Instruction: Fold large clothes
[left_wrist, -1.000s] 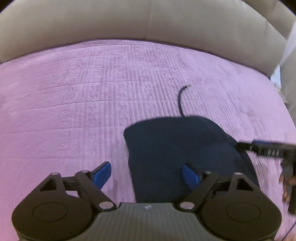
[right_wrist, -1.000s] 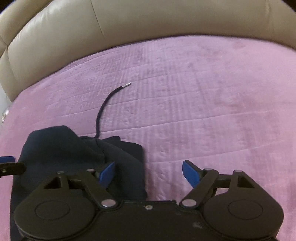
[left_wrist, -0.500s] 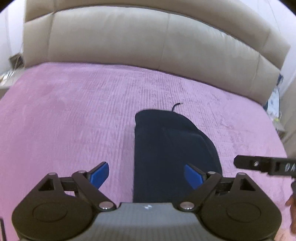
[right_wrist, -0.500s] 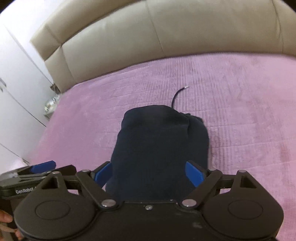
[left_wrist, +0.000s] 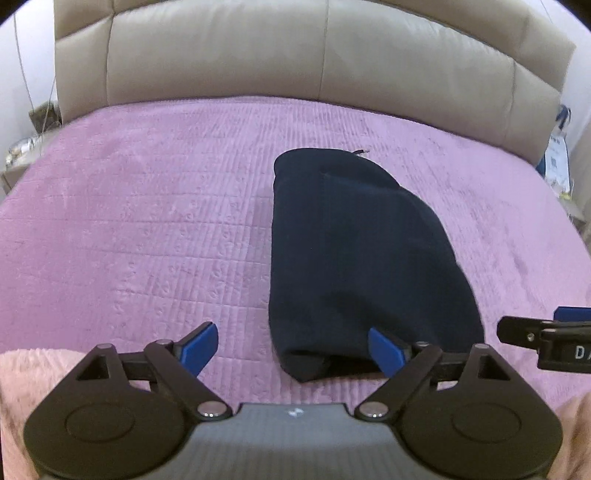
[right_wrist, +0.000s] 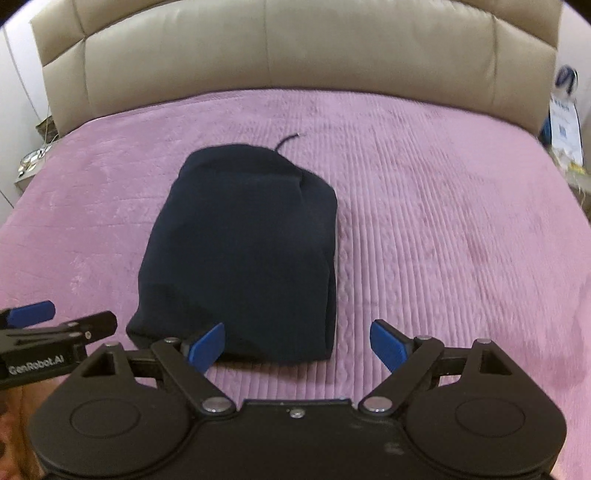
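Observation:
A dark navy garment (left_wrist: 354, 258) lies folded into a compact bundle on the purple bedspread (left_wrist: 147, 206); it also shows in the right wrist view (right_wrist: 243, 251). A thin drawstring (right_wrist: 286, 140) pokes out at its far end. My left gripper (left_wrist: 295, 349) is open and empty, held just short of the bundle's near edge. My right gripper (right_wrist: 299, 343) is open and empty, near the bundle's near right corner. Each gripper shows at the edge of the other's view.
A beige padded headboard (left_wrist: 325, 55) stands behind the bed. Small clutter sits on a bedside surface at far left (right_wrist: 33, 158). White bags or papers hang at far right (right_wrist: 565, 122). A pink fluffy fabric (left_wrist: 26, 373) lies at the near edge.
Both grippers have pulled back and risen away from the bundle, so more of the bed and headboard shows. The garment lies still, folded.

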